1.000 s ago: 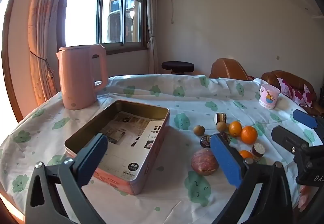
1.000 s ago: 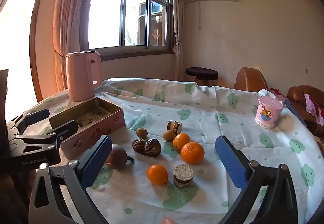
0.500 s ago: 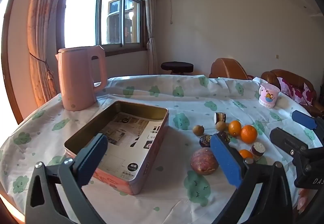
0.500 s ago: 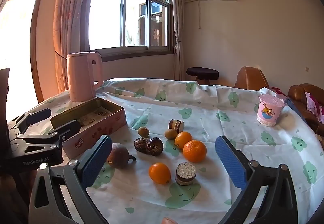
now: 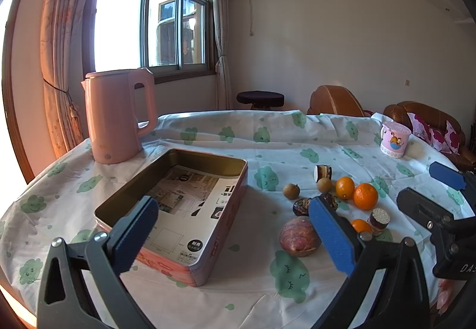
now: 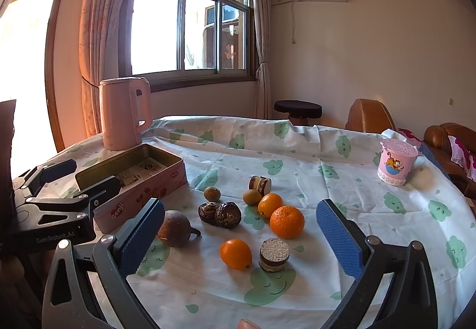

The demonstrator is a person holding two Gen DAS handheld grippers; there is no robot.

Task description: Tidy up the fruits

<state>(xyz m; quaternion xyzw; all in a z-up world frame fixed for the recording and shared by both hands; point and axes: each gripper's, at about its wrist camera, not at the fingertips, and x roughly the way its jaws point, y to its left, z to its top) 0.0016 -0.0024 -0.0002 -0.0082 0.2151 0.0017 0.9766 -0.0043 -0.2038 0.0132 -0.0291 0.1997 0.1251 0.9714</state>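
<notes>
Left hand-held gripper (image 5: 232, 228) spread wide, holding nothing, touching nothing; it hovers over the near end of the tin (image 5: 178, 204). Right hand-held gripper (image 6: 241, 228) also spread wide, empty, hovering above the fruit with pads clear of everything. Tin sits open-top on the bench (image 6: 297, 144), paper lining the bottom, long axis running from the near edge away toward the kettle (image 5: 119, 118) at the far left. Fruit all lies loose on the cloth right of the tin, none inside it: a purple-brown passion fruit (image 6: 175, 228) nearest the tin, stem pointing right toward the others; two dark wrinkled fruits (image 6: 220, 214) touching each other; two small brown round fruits (image 6: 212, 194) behind them; three oranges (image 6: 287, 221), the two rear ones touching, the third apart at the front. Two short dark cylinders with pale ends: one (image 6: 274, 254) upright just beside the front orange, the other (image 6: 260, 184) tipped on its side at the back. Pink cup (image 6: 397, 161) stands well apart at the far right. Versus one second ago: both views sit marginally higher, no item moved, both gripper openings unchanged.
</notes>
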